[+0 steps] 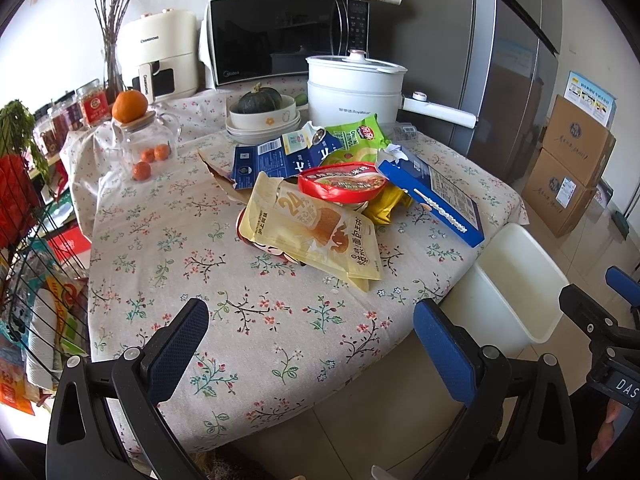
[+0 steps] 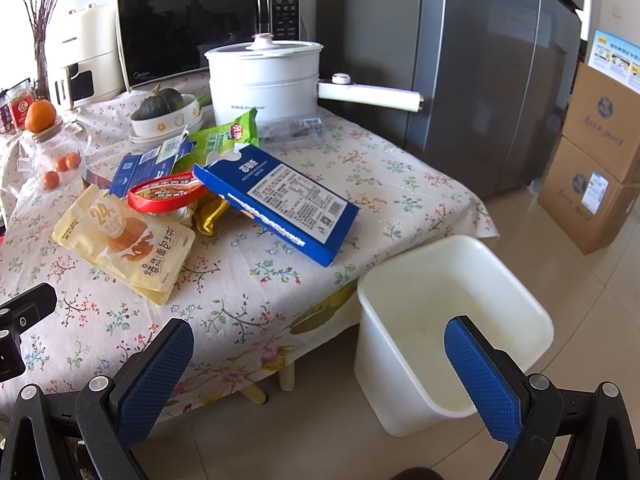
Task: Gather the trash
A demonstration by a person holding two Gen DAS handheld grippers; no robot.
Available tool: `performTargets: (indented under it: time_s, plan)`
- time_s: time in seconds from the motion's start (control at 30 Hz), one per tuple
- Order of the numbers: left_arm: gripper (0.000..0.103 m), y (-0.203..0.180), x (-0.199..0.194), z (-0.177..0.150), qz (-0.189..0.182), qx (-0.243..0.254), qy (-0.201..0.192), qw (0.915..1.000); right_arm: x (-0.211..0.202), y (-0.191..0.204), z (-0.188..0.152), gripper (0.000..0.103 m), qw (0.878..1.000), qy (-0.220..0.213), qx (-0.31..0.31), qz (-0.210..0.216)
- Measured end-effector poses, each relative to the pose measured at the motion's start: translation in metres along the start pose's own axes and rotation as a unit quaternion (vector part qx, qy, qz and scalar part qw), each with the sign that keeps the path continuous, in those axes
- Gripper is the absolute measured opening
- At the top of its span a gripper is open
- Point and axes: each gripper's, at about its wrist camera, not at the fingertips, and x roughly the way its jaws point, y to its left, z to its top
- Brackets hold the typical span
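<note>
Both the left gripper [image 1: 310, 338] and right gripper [image 2: 318, 358] gape wide, empty. Pinch the light, stiff blue cardboard box [image 2: 280, 200] by its overhanging edge; drop into the white plastic bin [image 2: 536, 308].

Left wrist view looking down across the floral-clothed table [image 1: 168, 248] from its near edge, right wrist view sitting further right, facing the table corner and white bin [image 2: 452, 280], both sharing the wrapper pile, bin and microwave [image 1: 280, 36].
</note>
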Motion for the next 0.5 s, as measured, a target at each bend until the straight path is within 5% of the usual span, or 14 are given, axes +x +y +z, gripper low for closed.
performTargets:
  time_s: [0.5]
  plan:
    - [0.103,0.0037,-0.0025,0.0031,0.007,-0.002,-0.005,1.0000,-0.0066,0.0000,0.0049,0.103,1.000,-0.015,-0.003,-0.004]
